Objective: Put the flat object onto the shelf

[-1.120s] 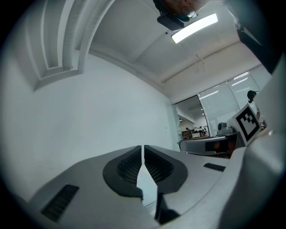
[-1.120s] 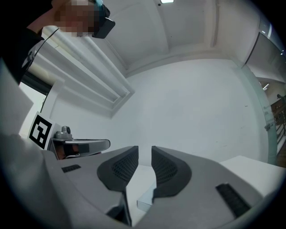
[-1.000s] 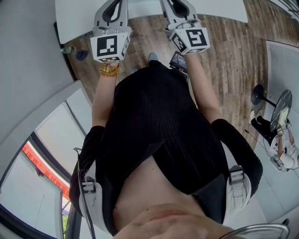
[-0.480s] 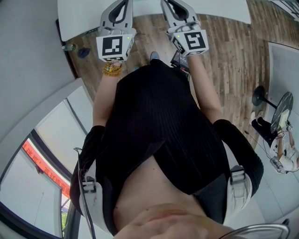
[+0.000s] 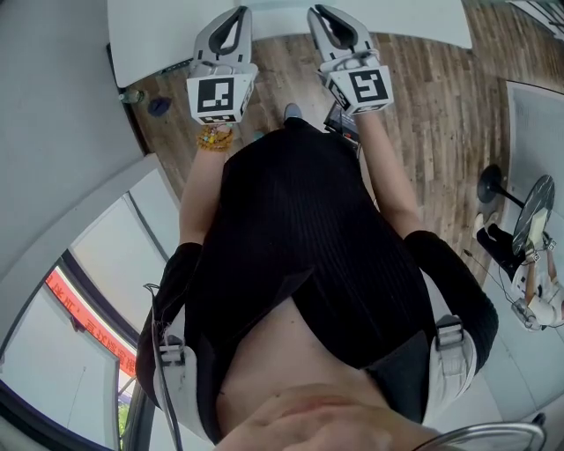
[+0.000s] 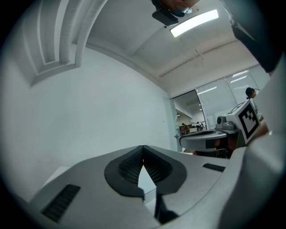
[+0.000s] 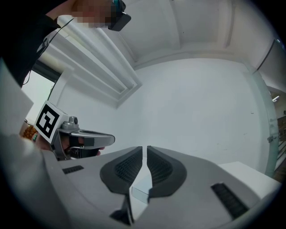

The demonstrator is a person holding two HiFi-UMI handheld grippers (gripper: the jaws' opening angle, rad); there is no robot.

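No flat object and no shelf can be made out in any view. In the head view both grippers are held out level in front of the person's black top, over the near edge of a white table (image 5: 159, 35). My left gripper (image 5: 241, 11) is shut with nothing between its jaws; in the left gripper view its dark pads (image 6: 129, 166) meet at the tip (image 6: 143, 147). My right gripper (image 5: 316, 11) is also shut and empty, with only a hairline slit between its pads (image 7: 161, 166) near the tip (image 7: 144, 148). Each gripper shows in the other's view, the right gripper (image 6: 232, 129) and the left gripper (image 7: 76, 136).
Wooden floor (image 5: 423, 106) lies beyond the table. A dark device (image 5: 337, 116) sits on the floor by the right wrist. A round stand (image 5: 529, 211) is at the right, a green bottle (image 5: 130, 95) at the left. A plain white wall (image 7: 201, 103) faces both grippers.
Both grippers have sunk a little toward the person; their jaw tips now show fully in the head view. Nothing was picked up or let go.
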